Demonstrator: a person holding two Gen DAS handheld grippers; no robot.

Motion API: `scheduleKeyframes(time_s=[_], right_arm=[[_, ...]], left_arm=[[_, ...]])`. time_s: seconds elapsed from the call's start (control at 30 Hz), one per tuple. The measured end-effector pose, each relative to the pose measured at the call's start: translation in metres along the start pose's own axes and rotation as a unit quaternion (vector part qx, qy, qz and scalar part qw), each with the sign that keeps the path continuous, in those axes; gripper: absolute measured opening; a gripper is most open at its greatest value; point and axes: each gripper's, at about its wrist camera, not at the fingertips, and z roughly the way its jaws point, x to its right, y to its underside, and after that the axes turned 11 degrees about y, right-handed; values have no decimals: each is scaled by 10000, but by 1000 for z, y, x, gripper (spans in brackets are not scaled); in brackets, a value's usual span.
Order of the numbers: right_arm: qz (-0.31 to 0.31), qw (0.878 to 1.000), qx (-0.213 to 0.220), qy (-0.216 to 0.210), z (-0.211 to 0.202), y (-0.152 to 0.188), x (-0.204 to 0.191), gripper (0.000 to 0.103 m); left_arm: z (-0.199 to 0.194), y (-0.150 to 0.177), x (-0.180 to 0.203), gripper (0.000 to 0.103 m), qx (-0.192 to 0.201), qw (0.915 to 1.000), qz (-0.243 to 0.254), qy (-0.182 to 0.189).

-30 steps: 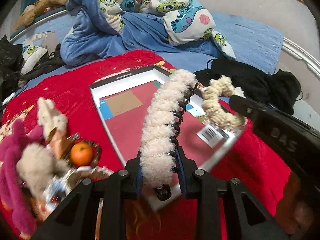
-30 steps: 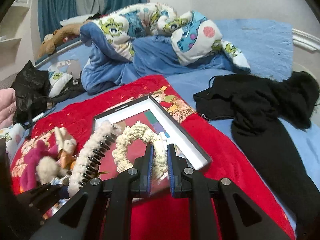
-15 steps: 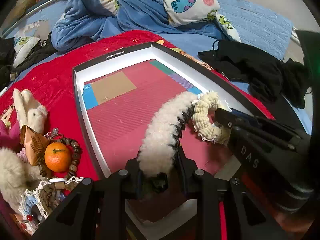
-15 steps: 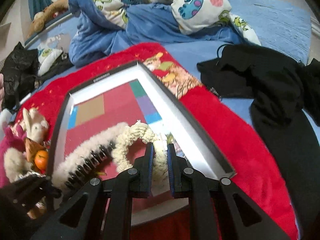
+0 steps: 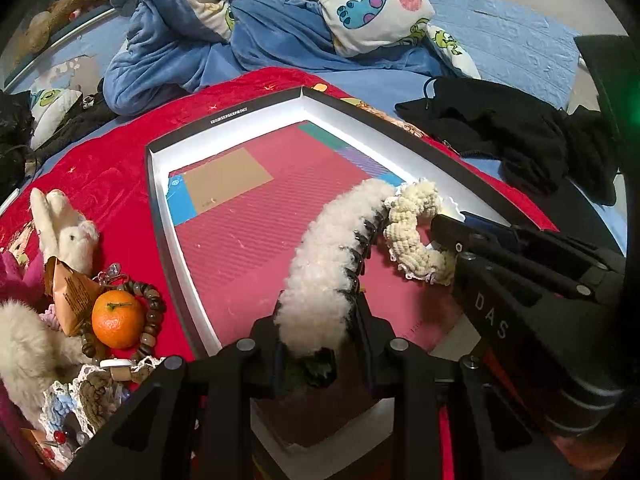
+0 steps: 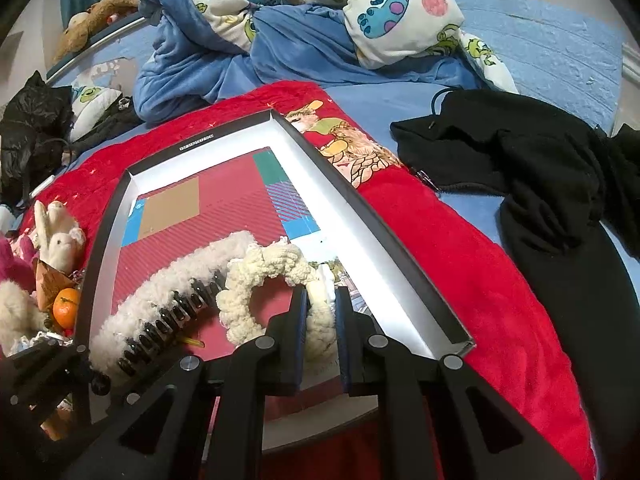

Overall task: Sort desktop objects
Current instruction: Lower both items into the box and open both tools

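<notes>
A shallow box with white walls and a red patterned floor lies on the red blanket. My left gripper is shut on the near end of a fluffy white hair clip with black teeth, which stretches away low over the box floor. To its right, my right gripper is shut on a cream knitted scrunchie, also inside the box and touching the clip's far end. In the left wrist view the scrunchie is held at the right gripper's fingertips. Whether either thing rests on the floor I cannot tell.
Left of the box is a pile: a tangerine ringed by a bead bracelet, a white plush rabbit, lace pieces and pink plush. A black garment lies on the blue sheet to the right. A monster-print quilt is heaped behind.
Both grippers have come down and forward with the clip and the scrunchie, from above the box to low inside it. Since half a second ago they have hardly moved.
</notes>
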Motion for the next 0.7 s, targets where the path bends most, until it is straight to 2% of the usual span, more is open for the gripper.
scheduleKeyframes(time_s=[0.2, 0.33, 0.37, 0.4, 0.43, 0.47, 0.5, 0.53, 0.63, 0.7], right_arm=[[-131, 9999, -10, 3, -1, 1, -5, 22], [-286, 9995, 37, -159, -6, 3, -12, 42], [-304, 9994, 58, -132, -7, 2, -14, 52], [-320, 9994, 95, -96, -9, 2, -15, 60], [-341, 9993, 156, -88, -12, 1, -16, 77], [-330, 9992, 187, -103, -15, 1, -16, 96], [-301, 9993, 206, -98, -17, 1, -15, 100], [-246, 9994, 212, -113, -19, 1, -13, 100], [-106, 9997, 218, -80, -26, 0, -4, 102], [10, 9997, 242, -98, -29, -1, 2, 103]], left_arm=[[0, 0, 0, 31, 64, 9997, -25, -219], [-1, 0, -1, 33, 64, 9998, -31, -170], [-2, 1, -1, 34, 94, 9999, -43, -127], [-4, 1, -1, 46, 102, 9999, -29, -35], [-5, 1, 2, 70, 109, 9999, 51, 76], [-9, 1, 7, 87, 198, 9997, 173, 2], [-13, 1, 10, 103, 286, 9991, 257, -196], [-19, 1, 14, 103, 468, 9975, 384, -371], [-22, -1, 11, 103, 346, 9991, 255, 58], [-24, 0, 8, 103, 366, 9991, 117, 167]])
